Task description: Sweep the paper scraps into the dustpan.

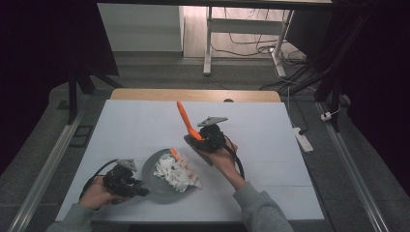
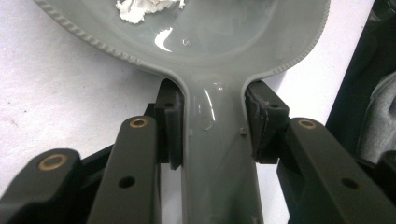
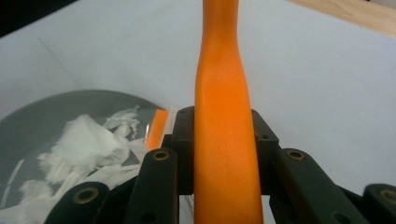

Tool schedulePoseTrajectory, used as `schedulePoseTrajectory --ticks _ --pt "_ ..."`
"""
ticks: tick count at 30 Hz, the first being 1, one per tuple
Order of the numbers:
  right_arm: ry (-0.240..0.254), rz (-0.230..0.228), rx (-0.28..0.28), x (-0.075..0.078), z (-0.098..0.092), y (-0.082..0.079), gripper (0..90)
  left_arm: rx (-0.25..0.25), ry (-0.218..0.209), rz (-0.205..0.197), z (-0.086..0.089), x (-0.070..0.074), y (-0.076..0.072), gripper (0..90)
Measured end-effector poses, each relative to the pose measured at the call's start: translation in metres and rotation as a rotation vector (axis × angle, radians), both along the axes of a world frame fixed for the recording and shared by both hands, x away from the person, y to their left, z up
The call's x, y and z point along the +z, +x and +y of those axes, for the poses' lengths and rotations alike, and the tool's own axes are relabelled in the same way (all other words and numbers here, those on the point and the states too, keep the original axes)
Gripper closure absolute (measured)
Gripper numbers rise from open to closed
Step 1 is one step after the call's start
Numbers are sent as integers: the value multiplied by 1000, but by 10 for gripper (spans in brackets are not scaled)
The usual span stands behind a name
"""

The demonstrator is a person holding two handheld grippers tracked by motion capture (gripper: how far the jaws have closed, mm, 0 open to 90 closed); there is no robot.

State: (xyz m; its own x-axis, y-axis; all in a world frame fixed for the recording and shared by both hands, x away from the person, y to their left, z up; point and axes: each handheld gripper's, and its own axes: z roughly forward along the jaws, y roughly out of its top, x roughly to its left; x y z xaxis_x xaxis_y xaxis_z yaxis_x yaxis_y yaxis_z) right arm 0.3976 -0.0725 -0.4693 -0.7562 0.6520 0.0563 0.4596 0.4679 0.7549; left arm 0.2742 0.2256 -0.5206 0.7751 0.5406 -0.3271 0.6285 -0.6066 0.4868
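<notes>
A grey dustpan (image 1: pixel 162 191) lies on the white table near the front, with crumpled white paper scraps (image 1: pixel 176 173) heaped in it. My left gripper (image 1: pixel 140 188) is shut on the pan's flat handle (image 2: pixel 212 154); in the left gripper view both pads press its sides. My right gripper (image 1: pixel 198 139), raised just right of the pan, is shut on an orange brush handle (image 1: pixel 185 120) that slants up and away. In the right gripper view this orange handle (image 3: pixel 223 116) runs between the jaws. A small orange strip (image 3: pixel 158 128) lies at the pan's far edge beside the paper (image 3: pixel 88 144).
The white table top (image 1: pixel 270 145) stretches open to the right and behind the pan, ending in a wooden strip (image 1: pixel 193 95) at the back. Beyond it stand a white table leg (image 1: pixel 208 43) and floor cables. A power strip (image 1: pixel 303 138) lies off the right edge.
</notes>
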Motion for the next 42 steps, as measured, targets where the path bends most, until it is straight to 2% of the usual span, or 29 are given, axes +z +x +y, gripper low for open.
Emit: schedulePoseTrajectory --ticks 3,6,10,15,17,21,23,27,29,35,39,42 --pt "-16 27 8 -11 8 8 704 0 0 -2 -1 0 0 618" --pt "-19 75 16 -23 17 14 704 1 -1 -1 -1 0 0 618" --pt "-44 84 47 -30 29 13 705 1 0 -1 -4 -1 0 618" --pt "-50 98 88 -31 43 6 704 -2 -1 -3 -5 -1 0 618" --pt "-66 88 104 -29 48 0 704 -1 -3 -1 -5 -1 0 618" --pt "-24 121 178 -22 53 -11 704 -1 0 0 -5 -2 0 618" --pt "-28 102 208 -18 54 -17 704 0 -2 -1 -4 -1 0 618" --pt "61 23 189 0 42 -20 704 2 -3 -2 -4 -2 0 618" --pt "81 -2 175 8 33 -20 704 1 -1 0 -4 -3 0 618" --pt "85 2 143 16 14 -21 704 2 -1 0 -4 -3 0 618" --pt "94 25 137 17 6 -22 704 1 0 1 -4 -4 0 617" --pt "80 51 145 18 0 -23 703 2 -1 2 -4 -4 0 617"
